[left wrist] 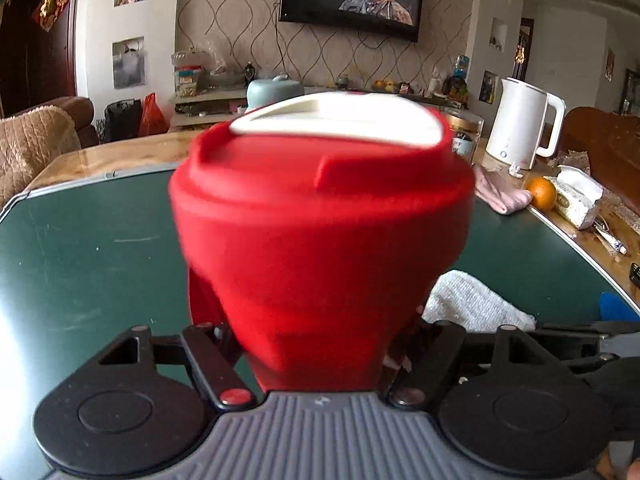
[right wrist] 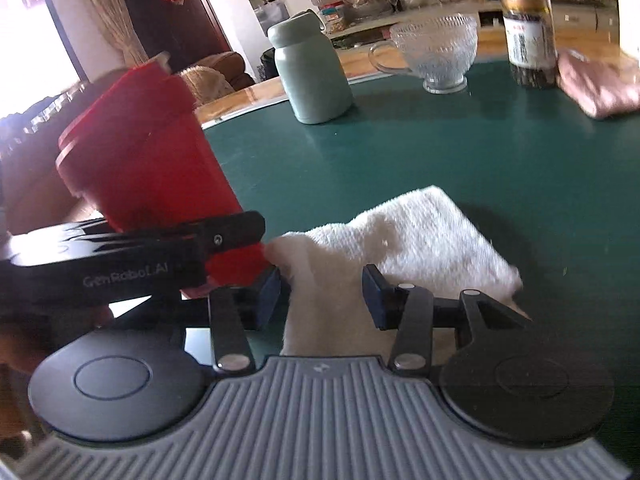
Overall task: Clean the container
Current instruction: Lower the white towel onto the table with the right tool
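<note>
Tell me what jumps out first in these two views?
The red cup with its white lid, tilted, fills the left view and is clamped low down in the left gripper. Beside it, the right gripper has a white towel between its jaws over the green table.

A dark green table carried a white towel near its front edge. Beyond the towel stood a pale green flask, a glass cup, a dark jar and a pink cloth.
</note>
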The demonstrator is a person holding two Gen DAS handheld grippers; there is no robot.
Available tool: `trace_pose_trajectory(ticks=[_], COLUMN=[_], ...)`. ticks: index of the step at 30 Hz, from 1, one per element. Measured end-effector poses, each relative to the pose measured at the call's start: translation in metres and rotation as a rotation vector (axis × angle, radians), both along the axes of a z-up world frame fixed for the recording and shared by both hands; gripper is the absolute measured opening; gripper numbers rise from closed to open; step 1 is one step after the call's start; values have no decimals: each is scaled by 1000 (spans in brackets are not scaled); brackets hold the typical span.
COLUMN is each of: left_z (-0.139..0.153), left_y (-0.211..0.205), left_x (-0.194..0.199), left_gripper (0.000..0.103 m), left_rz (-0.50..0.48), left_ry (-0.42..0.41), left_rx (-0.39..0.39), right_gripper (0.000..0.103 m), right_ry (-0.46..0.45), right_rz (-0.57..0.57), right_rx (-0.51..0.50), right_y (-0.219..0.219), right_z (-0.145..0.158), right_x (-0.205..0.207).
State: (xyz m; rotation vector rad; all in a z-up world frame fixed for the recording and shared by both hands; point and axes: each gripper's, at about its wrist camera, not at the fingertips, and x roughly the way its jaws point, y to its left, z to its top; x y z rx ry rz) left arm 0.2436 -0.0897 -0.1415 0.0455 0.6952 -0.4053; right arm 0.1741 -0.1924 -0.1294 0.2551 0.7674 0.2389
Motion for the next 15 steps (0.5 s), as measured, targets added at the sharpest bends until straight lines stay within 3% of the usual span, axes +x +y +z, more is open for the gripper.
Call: trace_pose_trajectory(ticks=[9,15], left_z=[-2,2], left_y=[5,7], left_x=[0,3], left_gripper=[81,82], left_rz=[6,21], left_ry=[-4,-10], left_rx=[26,32], right_gripper=[50,50], right_ry=[-55,-61], right_rz=[-1,-65], right_rx=[-307,-343], right_y=[31,30], right_z=[-4,-9], right_x=[16,23])
